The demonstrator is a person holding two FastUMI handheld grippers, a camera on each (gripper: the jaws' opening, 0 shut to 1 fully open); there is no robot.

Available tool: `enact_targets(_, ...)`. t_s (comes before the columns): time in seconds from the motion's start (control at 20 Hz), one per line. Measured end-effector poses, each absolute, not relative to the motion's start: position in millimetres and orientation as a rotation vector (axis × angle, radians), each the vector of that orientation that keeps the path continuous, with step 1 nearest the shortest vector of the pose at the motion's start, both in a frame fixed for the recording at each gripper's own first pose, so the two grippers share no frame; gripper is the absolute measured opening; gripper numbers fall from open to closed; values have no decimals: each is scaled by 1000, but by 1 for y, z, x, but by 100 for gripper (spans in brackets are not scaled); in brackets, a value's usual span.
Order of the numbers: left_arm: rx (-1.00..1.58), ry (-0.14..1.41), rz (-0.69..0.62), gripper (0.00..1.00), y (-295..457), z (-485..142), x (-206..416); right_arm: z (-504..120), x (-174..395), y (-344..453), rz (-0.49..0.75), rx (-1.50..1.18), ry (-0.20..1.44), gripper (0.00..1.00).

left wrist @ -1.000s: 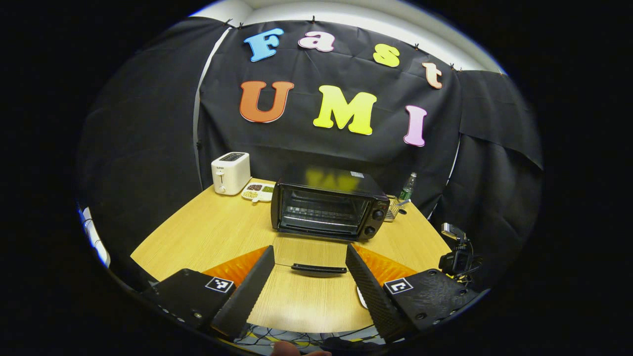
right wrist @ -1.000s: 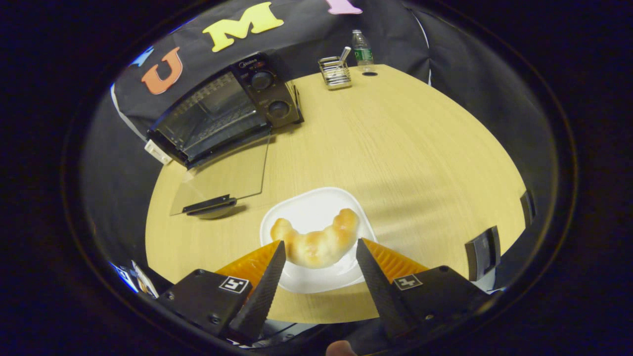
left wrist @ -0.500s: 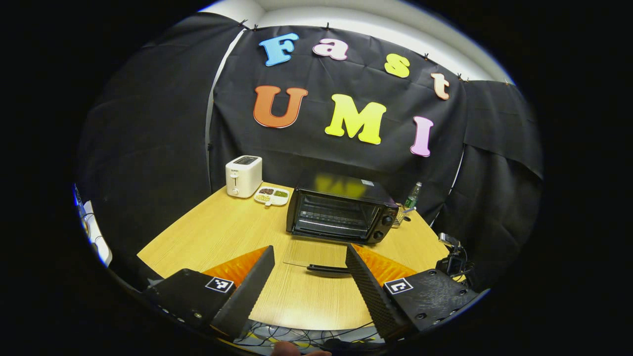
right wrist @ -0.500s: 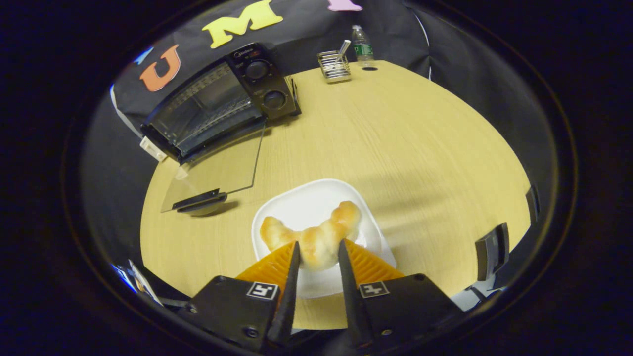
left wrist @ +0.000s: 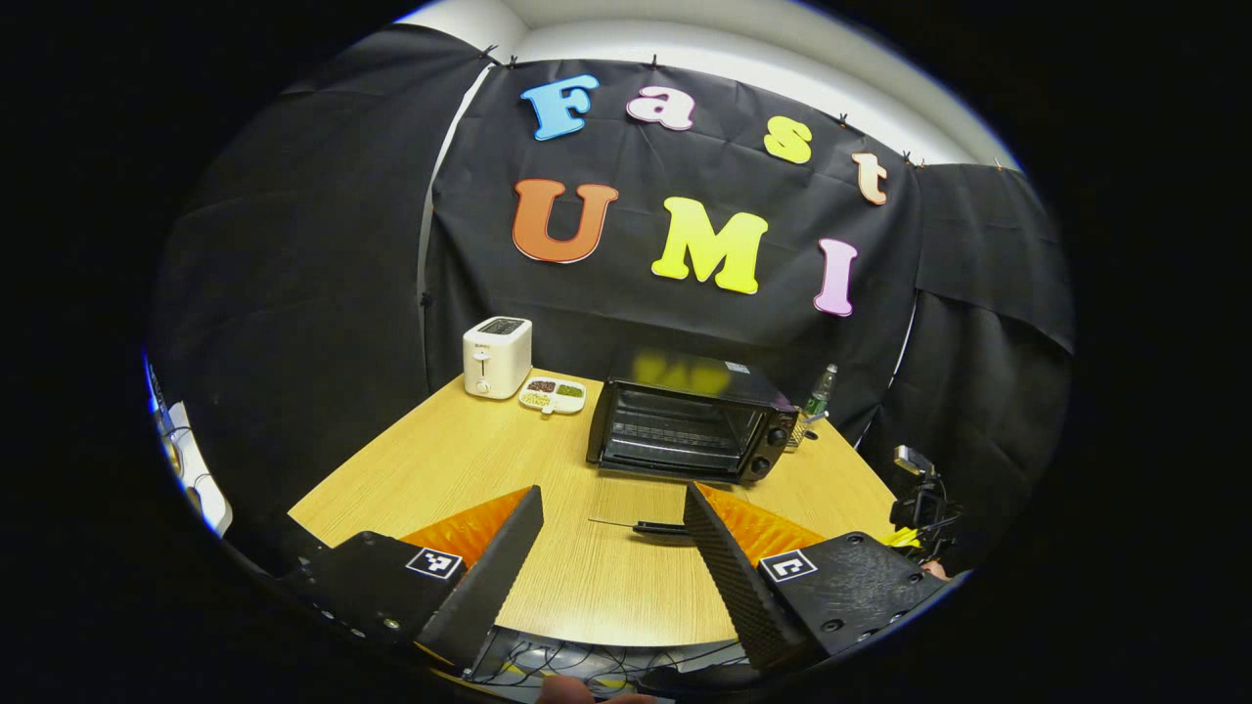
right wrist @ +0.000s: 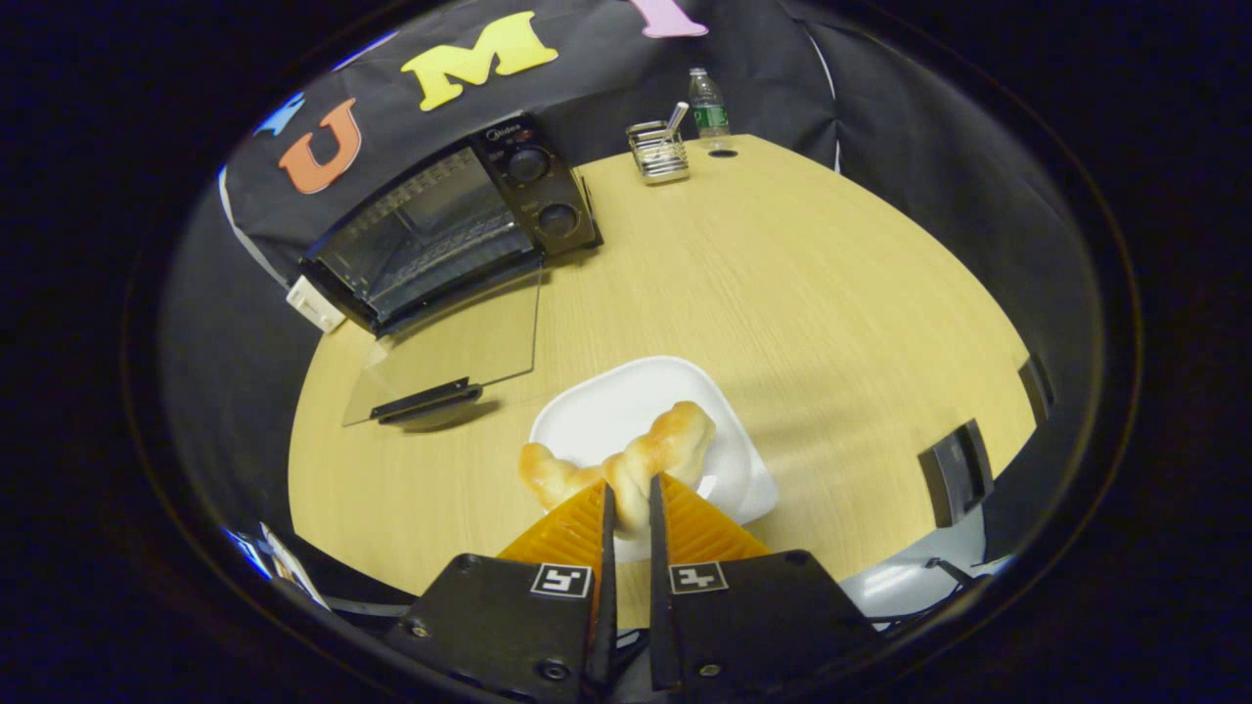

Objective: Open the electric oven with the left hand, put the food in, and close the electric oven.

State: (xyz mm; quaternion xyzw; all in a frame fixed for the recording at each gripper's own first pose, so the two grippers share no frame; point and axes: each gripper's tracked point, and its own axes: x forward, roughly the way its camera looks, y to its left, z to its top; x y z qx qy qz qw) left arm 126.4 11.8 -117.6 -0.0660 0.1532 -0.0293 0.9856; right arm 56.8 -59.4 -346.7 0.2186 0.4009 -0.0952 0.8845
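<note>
The black electric oven (left wrist: pixel 690 426) (right wrist: pixel 445 230) stands at the back of the wooden table. Its glass door (right wrist: pixel 458 344) lies folded down flat, handle (left wrist: pixel 660 528) (right wrist: pixel 425 401) toward me. My left gripper (left wrist: pixel 611 508) hangs open near the table's front edge, well short of the door, holding nothing. In the right gripper view a golden crescent bread roll (right wrist: pixel 626 460) is squeezed at its middle between the fingers of my right gripper (right wrist: pixel 627 497). The roll appears raised slightly above a white square plate (right wrist: pixel 606 416).
A white toaster (left wrist: pixel 497 343) and a small divided snack dish (left wrist: pixel 553 395) sit at the back left. A wire holder (right wrist: pixel 657 151) and a plastic bottle (right wrist: pixel 707 100) stand right of the oven. A camera on a stand (left wrist: pixel 915 501) sits at the table's right edge.
My right gripper went from open around the roll to shut on its middle and began lifting it. My left gripper drew back from the oven, staying open.
</note>
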Motion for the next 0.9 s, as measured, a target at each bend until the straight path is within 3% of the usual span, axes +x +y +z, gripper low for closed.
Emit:
enact_targets(0.2, -140, 330, -57, 95, 12, -127, 121, -302, 58, -45, -164, 451, 767, 14)
enact_targets(0.45, -144, 347, -18, 95, 21, -127, 122, -243, 118, -20, -87, 393, 641, 14)
enact_targets(0.9, -146, 386, 132, 95, 41, -112, 129, -239, 245, 40, -1, 516, 554, 17)
